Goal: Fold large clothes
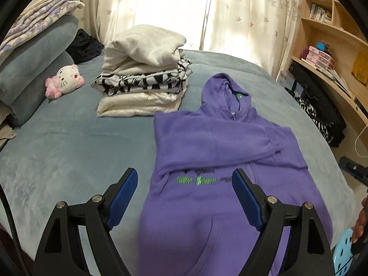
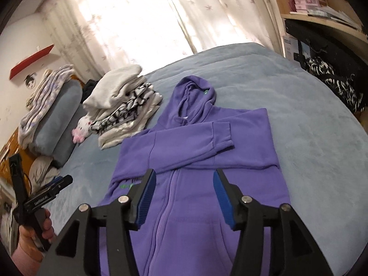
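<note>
**Now both claws hang open above one purple hoodie**

Only one purple fleece zip hoodie (image 1: pixel 230 142) lies face up on the grey-blue plush bed cover (image 1: pixel 69 156), straight ahead of and below both claws, with its two sleeves crossed over the chest and its hood farthest away. One stack of folded white and black-and-white clothes (image 1: pixel 142 73) sits beyond the left gripper (image 1: pixel 185 195), slightly to its left; one pink-and-white plush cat toy (image 1: pixel 65 80) lies further left, by the grey pillows (image 1: pixel 34 69).

Two grippers are in play. The left gripper's blue pads stand wide apart with nothing between them, tilted down at the hoodie's green print (image 1: pixel 197 180). The right gripper (image 2: pixel 184 195) is likewise parted and empty, aimed down over the zip. From the right wrist view, a hand (image 2: pixel 34 232) grips the left tool's handle at lower left.

The hoodie's hem is cut off behind the claws, and the green print is blurred and unreadable.
</note>
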Demonstrator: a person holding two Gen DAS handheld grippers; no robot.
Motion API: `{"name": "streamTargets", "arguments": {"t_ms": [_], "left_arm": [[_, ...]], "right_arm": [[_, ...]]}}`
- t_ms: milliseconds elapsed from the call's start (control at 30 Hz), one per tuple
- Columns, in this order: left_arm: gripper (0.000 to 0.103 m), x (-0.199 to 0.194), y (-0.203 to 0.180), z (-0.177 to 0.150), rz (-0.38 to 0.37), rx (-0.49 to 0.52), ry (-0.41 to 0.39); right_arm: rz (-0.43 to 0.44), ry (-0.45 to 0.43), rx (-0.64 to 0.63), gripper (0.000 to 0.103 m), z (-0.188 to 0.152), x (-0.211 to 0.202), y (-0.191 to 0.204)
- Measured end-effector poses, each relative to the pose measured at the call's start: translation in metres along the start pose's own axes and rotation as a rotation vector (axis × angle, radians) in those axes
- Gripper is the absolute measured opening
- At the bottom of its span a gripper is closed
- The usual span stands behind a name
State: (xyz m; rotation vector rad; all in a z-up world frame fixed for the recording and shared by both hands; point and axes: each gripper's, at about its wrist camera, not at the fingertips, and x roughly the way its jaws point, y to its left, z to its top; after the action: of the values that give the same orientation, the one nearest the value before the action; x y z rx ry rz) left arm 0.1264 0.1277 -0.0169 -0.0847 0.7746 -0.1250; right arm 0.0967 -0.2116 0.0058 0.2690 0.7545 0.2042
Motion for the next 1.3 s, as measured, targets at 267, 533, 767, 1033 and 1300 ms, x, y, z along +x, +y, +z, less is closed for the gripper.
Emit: {"name": "streamTargets", "arguments": {"t_ms": [267,533,767,1033,1300], "left_arm": [[0.083,-0.024,0.033,-0.055,-0.086,-0.04,0.086],[0.083,-0.019,0.062,-0.114,-0.219,-0.077,0.204],[0.083,-0.005,0.07,-0.155,-0.296,-0.133,0.295],[0.083,0.013,0.059,-0.182,-0.354,-0.144,0.335],[0.083,0.031,0.066,-0.186,-0.444,-0.248,0.332]], "right_arm": [[0.01,0.064,-0.041,0.057,-0.047,-0.03,-0.018],[0.054,0.14,-0.036,0.057,-0.096,-0.05,-0.062],[0.021,0.219,0.022,0.057,-0.134,-0.052,-0.114],[0.16,0.259,0.107,0.057,-0.173,-0.05,-0.149],[0.255,0.254,0.078,0.056,-0.182,-0.027,-0.137]]}}
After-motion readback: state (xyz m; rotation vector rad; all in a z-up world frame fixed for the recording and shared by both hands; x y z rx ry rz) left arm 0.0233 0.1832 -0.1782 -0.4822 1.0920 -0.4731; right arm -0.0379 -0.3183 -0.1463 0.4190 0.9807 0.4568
